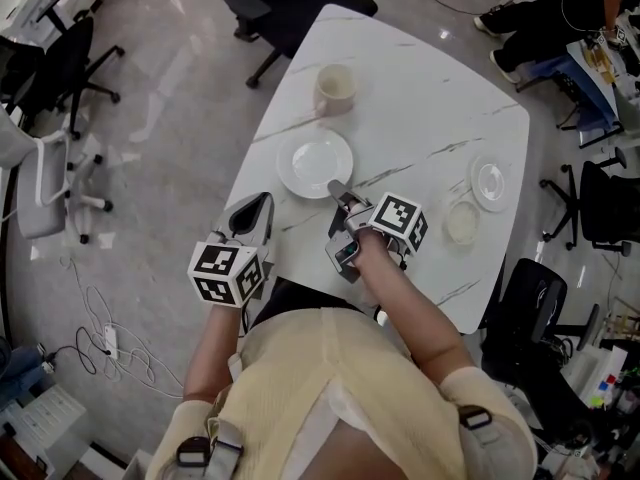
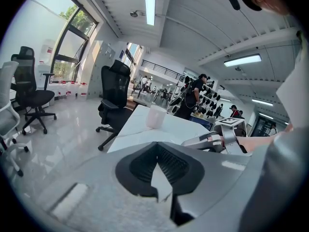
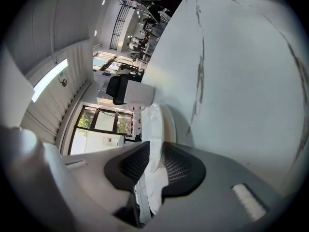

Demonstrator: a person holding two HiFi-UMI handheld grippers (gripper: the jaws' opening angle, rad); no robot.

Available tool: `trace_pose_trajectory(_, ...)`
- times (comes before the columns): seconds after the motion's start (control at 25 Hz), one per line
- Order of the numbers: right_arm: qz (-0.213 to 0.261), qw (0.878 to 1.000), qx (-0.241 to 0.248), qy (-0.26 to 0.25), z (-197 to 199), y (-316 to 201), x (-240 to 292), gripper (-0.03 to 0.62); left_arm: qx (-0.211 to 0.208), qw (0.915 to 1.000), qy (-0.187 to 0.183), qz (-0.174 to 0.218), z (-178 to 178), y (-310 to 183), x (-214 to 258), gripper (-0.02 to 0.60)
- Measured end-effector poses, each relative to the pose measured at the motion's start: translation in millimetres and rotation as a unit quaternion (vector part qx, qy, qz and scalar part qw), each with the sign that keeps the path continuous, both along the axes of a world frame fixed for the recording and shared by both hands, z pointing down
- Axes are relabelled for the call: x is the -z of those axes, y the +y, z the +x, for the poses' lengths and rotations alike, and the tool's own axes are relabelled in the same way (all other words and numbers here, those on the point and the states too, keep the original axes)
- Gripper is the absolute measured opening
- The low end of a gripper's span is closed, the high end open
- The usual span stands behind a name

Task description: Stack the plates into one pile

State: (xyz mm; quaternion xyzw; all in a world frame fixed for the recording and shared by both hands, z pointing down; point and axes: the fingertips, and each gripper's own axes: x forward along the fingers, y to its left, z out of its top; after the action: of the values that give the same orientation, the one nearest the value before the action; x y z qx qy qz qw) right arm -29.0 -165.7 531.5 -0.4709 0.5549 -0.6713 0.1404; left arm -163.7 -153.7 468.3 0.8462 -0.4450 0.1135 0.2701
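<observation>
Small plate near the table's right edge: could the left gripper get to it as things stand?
Probably not directly. The left gripper sits near the left edge of the table, and the right gripper, jaws round the large plate, lies across the way to the small plate.

We can read no words, numbers or brand names anywhere. The only printed signs are the black-and-white square markers on the left cube [image 1: 228,273] and the right cube [image 1: 398,221], and these are patterns, not letters. Any print on things at the room's edges is too small for us to make out.
</observation>
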Motion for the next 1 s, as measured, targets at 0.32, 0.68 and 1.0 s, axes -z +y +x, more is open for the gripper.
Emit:
trace_pose_trajectory(0.32, -0.007, 0.999, 0.033, 0.023, -4.8, 1.2, -1.0, 0.137, 0.001, 1.0, 0.003, -0.006, -0.3, 1.7, -2.7, 0.005)
trace_pose_trajectory(0.68, -0.005, 0.998, 0.056, 0.04, -8.4, 3.0, 3.7, 0.229, -0.014, 0.9999, 0.006, -0.007, 8.0, 3.2, -2.4, 0.005)
trace_pose_trajectory(1.0, 0.003, 0.997, 0.05, 0.063, -3.0, 5.2, 11.1, 0.238, -0.022, 0.9997, 0.009, -0.005, 6.1, -2.8, -2.3, 0.005)
